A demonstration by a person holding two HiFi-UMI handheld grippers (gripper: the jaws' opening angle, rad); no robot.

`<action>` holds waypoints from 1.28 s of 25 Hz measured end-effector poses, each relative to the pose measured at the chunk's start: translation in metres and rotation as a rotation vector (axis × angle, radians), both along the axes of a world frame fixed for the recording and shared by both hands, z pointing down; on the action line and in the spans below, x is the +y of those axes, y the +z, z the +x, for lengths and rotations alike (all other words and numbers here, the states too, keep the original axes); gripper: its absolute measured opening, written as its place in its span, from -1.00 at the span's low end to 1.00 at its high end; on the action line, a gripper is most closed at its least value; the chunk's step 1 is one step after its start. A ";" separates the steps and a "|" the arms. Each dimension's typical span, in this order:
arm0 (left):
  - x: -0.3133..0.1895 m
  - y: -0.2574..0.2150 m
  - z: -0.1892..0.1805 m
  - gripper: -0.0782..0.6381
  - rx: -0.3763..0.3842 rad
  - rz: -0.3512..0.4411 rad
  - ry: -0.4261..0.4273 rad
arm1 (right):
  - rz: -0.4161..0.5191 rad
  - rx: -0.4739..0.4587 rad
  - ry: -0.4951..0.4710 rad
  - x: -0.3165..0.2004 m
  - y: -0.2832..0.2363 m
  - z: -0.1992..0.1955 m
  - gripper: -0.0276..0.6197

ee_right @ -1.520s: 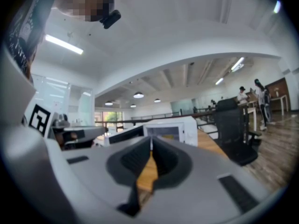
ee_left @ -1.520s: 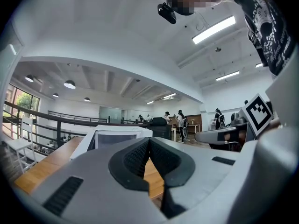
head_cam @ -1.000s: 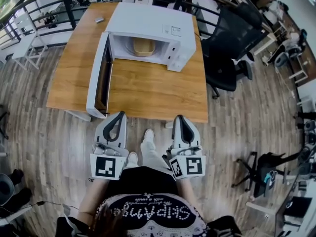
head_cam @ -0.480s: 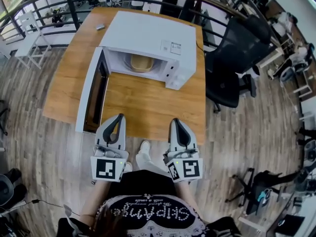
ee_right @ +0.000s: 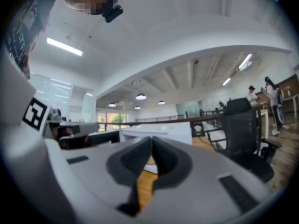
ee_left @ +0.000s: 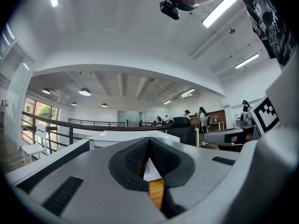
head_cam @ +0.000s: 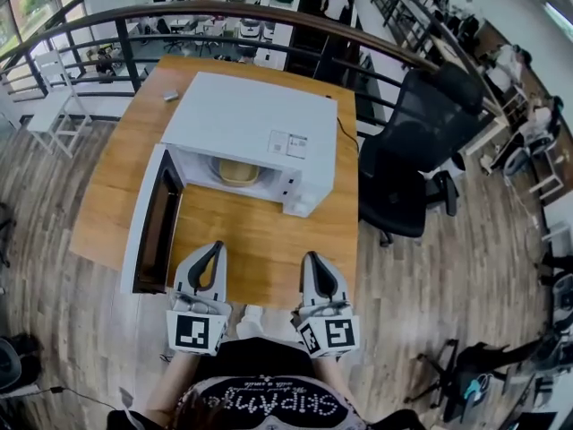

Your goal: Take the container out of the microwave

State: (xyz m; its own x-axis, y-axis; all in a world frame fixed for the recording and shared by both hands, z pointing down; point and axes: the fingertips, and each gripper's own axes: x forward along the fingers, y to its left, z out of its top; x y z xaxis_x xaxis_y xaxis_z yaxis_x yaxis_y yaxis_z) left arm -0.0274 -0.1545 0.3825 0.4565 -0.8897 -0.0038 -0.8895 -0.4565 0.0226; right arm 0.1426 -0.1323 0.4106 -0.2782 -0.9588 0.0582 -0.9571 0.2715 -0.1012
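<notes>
Shut tight and empty, the left gripper [head_cam: 213, 247] and the right gripper [head_cam: 313, 258] hang side by side, level, over the near edge of the table [head_cam: 269, 231]. They point at the microwave [head_cam: 260, 119] but are well short of it. The door [head_cam: 154, 218] stands swung out to the left, its free end close by the left gripper. I'd worry about a knock there if that hand goes in without steering clear, which could shove the door or jolt the whole microwave. The jaws would also have to open before they reach the cavity, or they would just push the container [head_cam: 238, 170] deeper. It sits inside the microwave, set back on the cavity floor, and only its front shows under the roof: a pale tan, rounded tub, smooth-looking, with what seems a low rim. Whether anything is in it I can't tell. A smooth wall like that might slip from a narrow pinch, and a tilt on the way out could catch the cavity's lip or spill whatever it holds.
</notes>
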 end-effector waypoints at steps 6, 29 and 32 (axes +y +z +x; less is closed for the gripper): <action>-0.013 0.005 0.007 -0.69 0.004 -0.014 -0.011 | -0.023 -0.007 0.004 -0.009 0.007 0.014 -0.81; -0.059 0.005 -0.034 -0.69 -0.003 -0.048 -0.005 | -0.044 -0.015 0.018 -0.048 -0.002 -0.024 -0.81; -0.062 0.006 -0.036 -0.69 0.000 -0.053 0.001 | -0.042 -0.015 0.030 -0.049 -0.003 -0.025 -0.81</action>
State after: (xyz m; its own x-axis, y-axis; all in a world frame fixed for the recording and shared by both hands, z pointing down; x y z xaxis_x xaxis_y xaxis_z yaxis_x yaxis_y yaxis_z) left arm -0.0633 -0.2164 0.3890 0.4574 -0.8882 0.0430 -0.8890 -0.4555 0.0465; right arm 0.1180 -0.1808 0.4076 -0.2506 -0.9634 0.0948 -0.9630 0.2381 -0.1261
